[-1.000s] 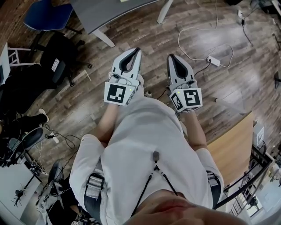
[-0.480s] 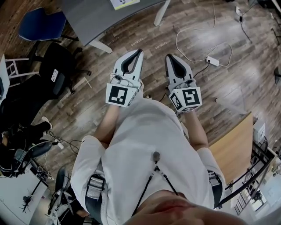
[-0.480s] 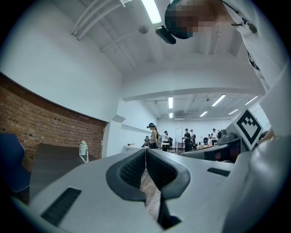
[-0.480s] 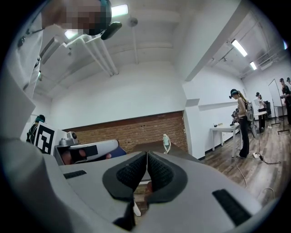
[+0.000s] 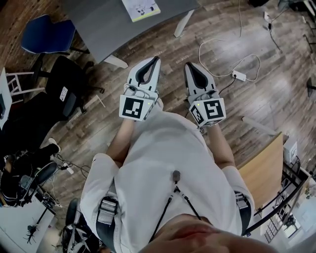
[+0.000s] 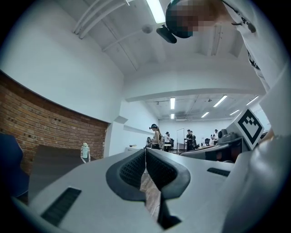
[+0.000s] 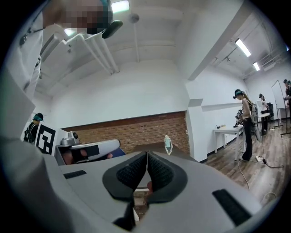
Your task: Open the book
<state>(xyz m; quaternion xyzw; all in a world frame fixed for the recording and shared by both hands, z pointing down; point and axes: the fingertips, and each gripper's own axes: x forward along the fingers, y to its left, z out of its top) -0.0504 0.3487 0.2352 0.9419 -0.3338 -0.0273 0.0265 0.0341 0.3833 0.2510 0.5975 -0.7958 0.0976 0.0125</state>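
Plainly the person has been walking up to the counter (image 5: 98, 24). A second ago only its near corner showed at the top of the head view; now a good stretch of grey top is in sight. The book (image 5: 140, 9) lies flat on it, apparently shut, right at the picture's upper edge. The left gripper (image 5: 156, 59) and right gripper (image 5: 187, 64) are carried side by side in front of the body, held just as before. They are over bare wooden floor (image 5: 168, 47), well short of the book. Both pairs of jaws are pressed together with nothing between them: each gripper's own view shows the ribbed pads meeting along a thin seam, with only the room beyond. So the book is untouched, and all that has changed is the gap to it, which has shrunk. I'd call this the approach, the opening itself not begun. Next the person must cover the remaining ground, let one pair of jaws part and work a tip under the cover's free edge, perhaps steadying the book with the other gripper. A thin booklet may slide on that smooth top instead of opening.
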